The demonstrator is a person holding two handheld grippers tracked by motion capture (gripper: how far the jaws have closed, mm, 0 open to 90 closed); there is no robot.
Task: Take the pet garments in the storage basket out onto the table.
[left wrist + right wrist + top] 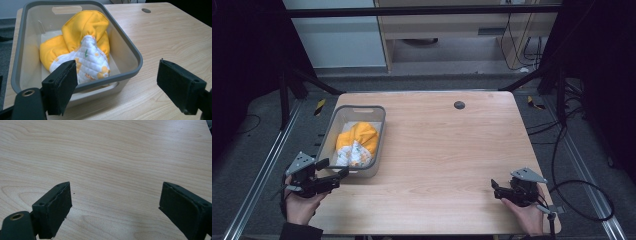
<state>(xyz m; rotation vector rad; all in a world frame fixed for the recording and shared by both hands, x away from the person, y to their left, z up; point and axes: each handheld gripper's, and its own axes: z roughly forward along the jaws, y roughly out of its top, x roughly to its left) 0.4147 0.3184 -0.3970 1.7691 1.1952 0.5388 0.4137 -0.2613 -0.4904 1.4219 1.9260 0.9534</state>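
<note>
A grey plastic bin [380, 122] [135, 53] stands on the left part of the wooden table [447, 145]. Inside it lies a bunched cloth [357, 142] [85, 42], yellow with a white printed quilted part. My left gripper [333, 169] [117, 85] is held at the bin's near corner, open, its jaws wide apart with nothing between them. My right gripper [494, 189] [115, 210] hovers over bare wood near the table's front right, also open and holding nothing.
A small dark round cap [459, 105] [146, 10] sits in the table near its far edge. Cables [582, 195] trail on the floor to the right. Metal rails [262, 170] run along the floor on the left.
</note>
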